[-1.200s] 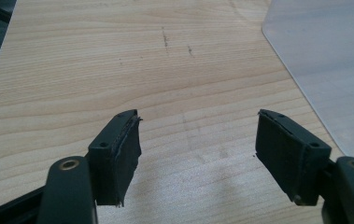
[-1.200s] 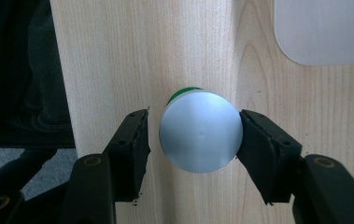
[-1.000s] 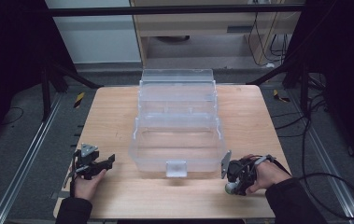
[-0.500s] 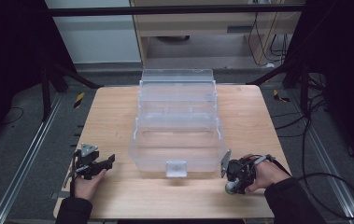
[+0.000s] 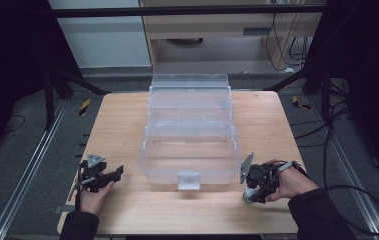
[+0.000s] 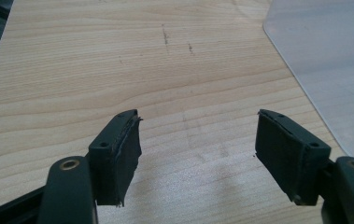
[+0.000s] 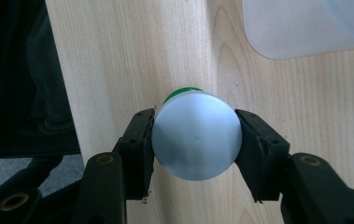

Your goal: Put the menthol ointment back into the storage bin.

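Wood makes up the largest thing here, a pale table [image 5: 127, 125] whose grain runs clean under both grippers. On its middle stands a clear plastic organiser box [image 5: 189, 125], opened out in stepped tiers, with a small latch tab on its near wall; its compartments look empty, though the clear plastic makes this hard to confirm. The left gripper [image 6: 198, 154], held in the person's left hand [image 5: 94, 197] near the table's front left corner, has its jaws spread wide with nothing but bare wood between them; a corner of the box shows at the edge of its view. The right gripper [image 7: 195, 144], near the front right corner just beside the box, is clamped on a small round container [image 7: 195, 135], a pale grey disc facing the camera with a green part peeking out behind it. Whether that grey face is a lid or a base cannot be told. The container looks rigid, light and smooth-sided, so it may slip or swivel between flat pads; the present hold across its widest part, opposite sides square to the pads, seems the sound one. No brand, label or writing can be read anywhere.
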The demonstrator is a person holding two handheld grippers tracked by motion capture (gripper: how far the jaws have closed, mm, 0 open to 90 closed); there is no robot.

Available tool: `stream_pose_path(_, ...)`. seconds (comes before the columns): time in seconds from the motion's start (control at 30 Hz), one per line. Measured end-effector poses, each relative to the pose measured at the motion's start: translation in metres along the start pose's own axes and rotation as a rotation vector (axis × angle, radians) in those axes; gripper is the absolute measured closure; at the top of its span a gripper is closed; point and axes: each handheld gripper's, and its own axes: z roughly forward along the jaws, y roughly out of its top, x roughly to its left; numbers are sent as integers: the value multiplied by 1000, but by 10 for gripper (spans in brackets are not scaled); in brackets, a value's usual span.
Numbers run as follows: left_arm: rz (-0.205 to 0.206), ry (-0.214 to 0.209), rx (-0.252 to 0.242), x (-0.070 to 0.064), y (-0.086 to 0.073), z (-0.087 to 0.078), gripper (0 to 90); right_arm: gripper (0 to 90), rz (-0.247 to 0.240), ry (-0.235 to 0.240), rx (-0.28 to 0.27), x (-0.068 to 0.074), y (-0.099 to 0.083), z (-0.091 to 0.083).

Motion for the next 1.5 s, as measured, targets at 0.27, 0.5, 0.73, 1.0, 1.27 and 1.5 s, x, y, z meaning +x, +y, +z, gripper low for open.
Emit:
stream_pose_path(0.27, 2, -3, 0, 0, 0, 0, 305, 503, 31, -24, -26, -4, 1, -16)
stream_pose_path(0.5, 4, -5, 4, 0, 0, 0, 305, 503, 32, -34, -34, -5, 4, -29)
stream_pose_path(0.73, 5, -8, 10, 0, 0, 1, 305, 503, 32, -35, -36, -6, 9, -46)
stream_pose_path(1.0, 9, -8, 17, 0, -1, 2, 304, 503, 29, -45, -38, -9, 15, -60)
stream_pose_path(1.27, 8, -6, 13, -1, 0, 1, 304, 503, 29, -42, -36, -15, 21, -76)
stream_pose_path(1.5, 9, -7, 14, 0, 0, 1, 304, 504, 32, -41, -38, -20, 27, -86)
